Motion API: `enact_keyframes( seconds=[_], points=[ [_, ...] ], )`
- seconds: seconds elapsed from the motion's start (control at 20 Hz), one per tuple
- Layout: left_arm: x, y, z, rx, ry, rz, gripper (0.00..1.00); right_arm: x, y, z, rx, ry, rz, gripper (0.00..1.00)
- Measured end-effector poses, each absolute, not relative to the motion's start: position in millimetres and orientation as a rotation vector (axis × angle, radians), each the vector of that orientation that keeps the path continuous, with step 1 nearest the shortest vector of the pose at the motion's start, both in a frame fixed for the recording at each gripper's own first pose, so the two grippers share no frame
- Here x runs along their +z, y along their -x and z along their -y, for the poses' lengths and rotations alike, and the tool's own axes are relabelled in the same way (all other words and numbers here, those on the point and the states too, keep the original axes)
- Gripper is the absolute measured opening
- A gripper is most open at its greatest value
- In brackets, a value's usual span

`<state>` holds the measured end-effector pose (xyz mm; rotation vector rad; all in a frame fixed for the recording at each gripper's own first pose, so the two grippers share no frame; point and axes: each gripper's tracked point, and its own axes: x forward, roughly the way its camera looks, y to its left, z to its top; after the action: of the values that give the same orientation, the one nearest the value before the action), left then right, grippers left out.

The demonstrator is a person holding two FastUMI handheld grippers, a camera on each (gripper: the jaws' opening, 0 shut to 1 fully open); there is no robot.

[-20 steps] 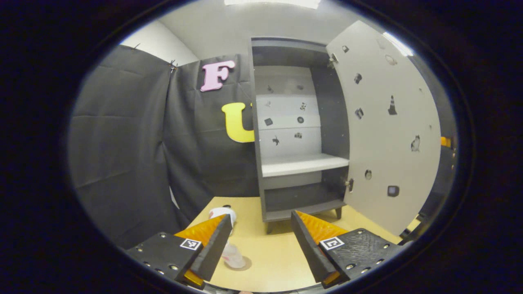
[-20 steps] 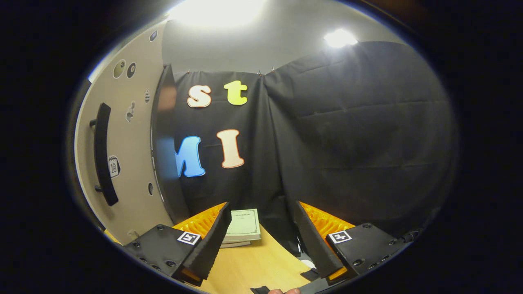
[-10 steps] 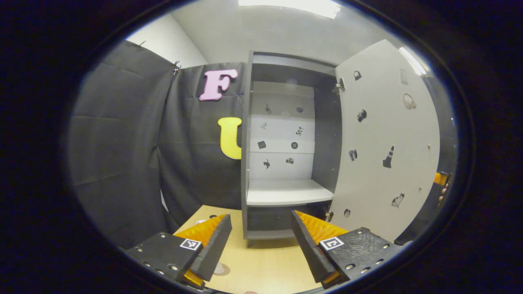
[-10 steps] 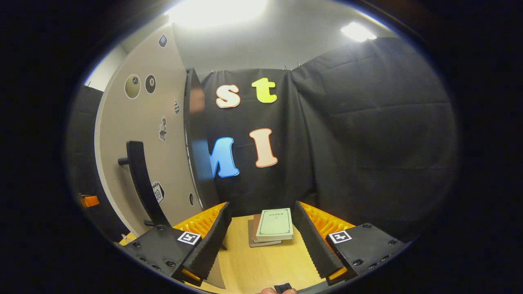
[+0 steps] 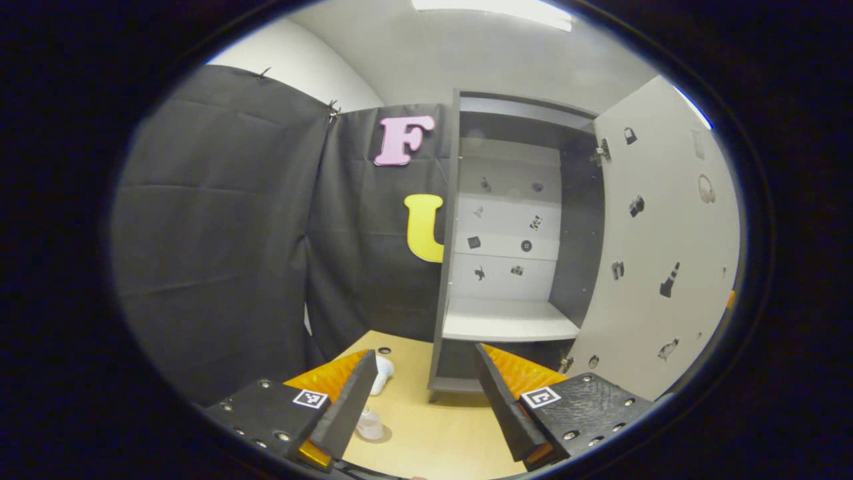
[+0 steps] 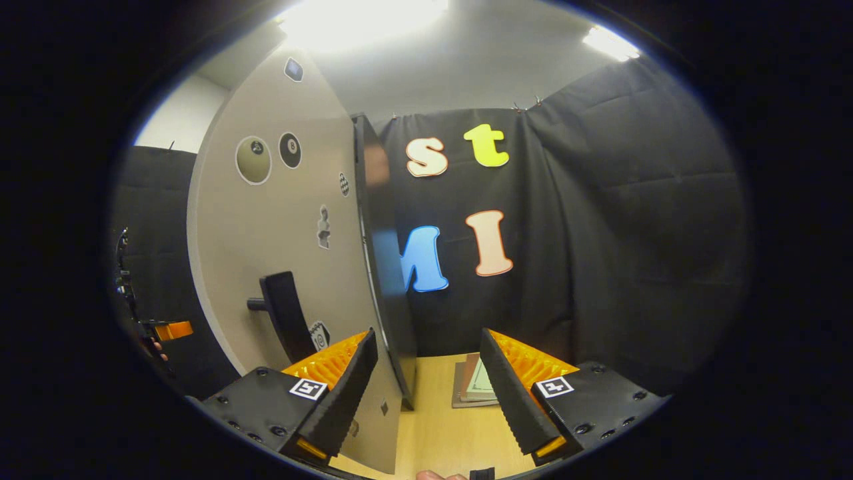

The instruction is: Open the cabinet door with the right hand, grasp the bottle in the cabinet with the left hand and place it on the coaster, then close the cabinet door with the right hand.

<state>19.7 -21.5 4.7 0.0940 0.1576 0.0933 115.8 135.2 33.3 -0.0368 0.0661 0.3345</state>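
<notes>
The cabinet door stood wide, books beyond its edge. The bottle lay on the table left of the cabinet. Both the left gripper and right gripper stayed spread, empty; the right had swung nearer the handle.

My left gripper has swung leftward so the open cabinet now sits right of centre, while my right gripper has turned toward the door, bringing its handle closer.
</notes>
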Motion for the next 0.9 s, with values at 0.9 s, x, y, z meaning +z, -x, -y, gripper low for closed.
enact_keyframes(
  seconds=[0.9],
  points=[
    [-7.3,-80.6,-96.6,0.005,-0.079,-0.186,0.88,16.7,-66.2,-249.7,0.256,0.007,-0.112,0.97]
  ],
)
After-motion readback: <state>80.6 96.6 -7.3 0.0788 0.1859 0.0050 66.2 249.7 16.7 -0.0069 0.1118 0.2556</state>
